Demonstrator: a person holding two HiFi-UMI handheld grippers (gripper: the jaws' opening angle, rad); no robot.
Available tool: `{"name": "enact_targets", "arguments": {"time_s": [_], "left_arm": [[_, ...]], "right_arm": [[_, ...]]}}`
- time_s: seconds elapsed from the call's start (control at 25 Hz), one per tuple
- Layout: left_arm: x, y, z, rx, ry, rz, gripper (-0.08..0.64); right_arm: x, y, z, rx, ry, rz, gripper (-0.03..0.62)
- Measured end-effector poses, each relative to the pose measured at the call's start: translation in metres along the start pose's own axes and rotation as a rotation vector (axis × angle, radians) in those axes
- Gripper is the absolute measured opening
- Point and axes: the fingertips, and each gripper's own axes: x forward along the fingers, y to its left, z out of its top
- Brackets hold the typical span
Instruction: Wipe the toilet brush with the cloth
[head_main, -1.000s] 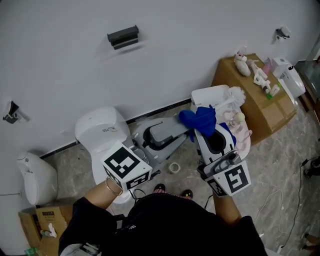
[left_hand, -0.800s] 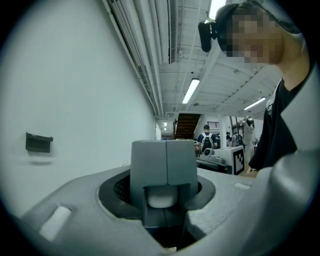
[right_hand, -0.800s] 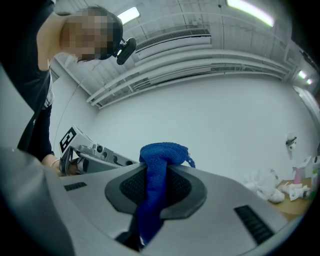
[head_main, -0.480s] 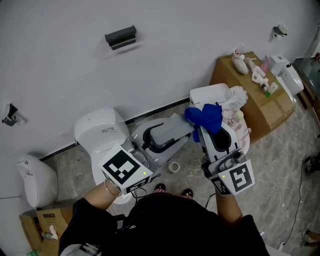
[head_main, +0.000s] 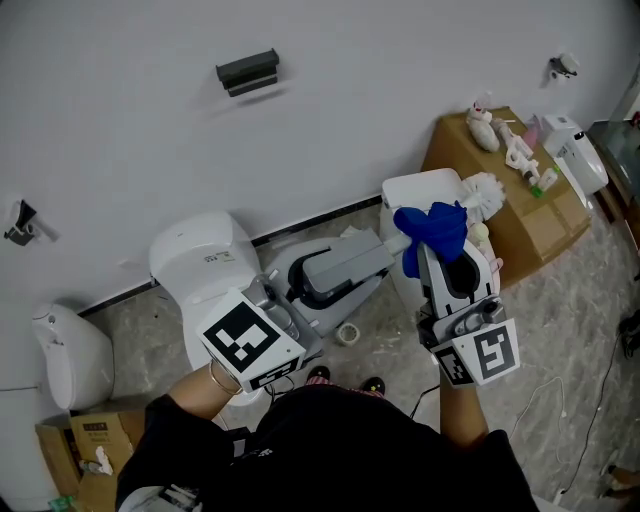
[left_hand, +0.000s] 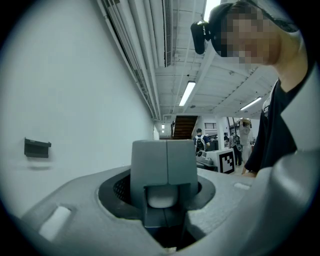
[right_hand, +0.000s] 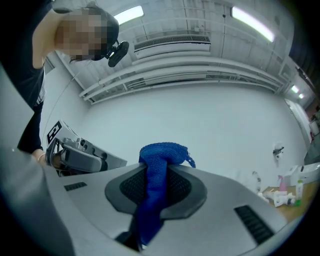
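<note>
Where the left tongs (left_hand: 166, 155) appear in their own view, the two grey jaws meet at the tips and clamp a rounded white handle end (left_hand: 160, 196). Only the head view shows that handle running rightward to the toilet brush (head_main: 483, 192), whose white bristle head pokes out just past the blue cloth (head_main: 432, 228). Further right, the right tongs (right_hand: 155, 175) are closed on that cloth, which sits bunched over the handle. Their own view shows the cloth but no brush.

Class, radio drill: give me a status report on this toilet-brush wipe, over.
Left claw shut on toilet brush handle. Right claw shut on blue cloth. Cloth sits near brush head. Nothing blocking.
</note>
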Motion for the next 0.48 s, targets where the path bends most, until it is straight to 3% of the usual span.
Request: {"name": "enact_targets", "arguments": {"time_s": [0.48], "left_arm": [[-0.014,0.001,0.000,-0.027,0.001,0.016,0.172]], "right_arm": [[0.002,-0.014,-0.007,-0.006,0.017,-0.051,0.071]]}}
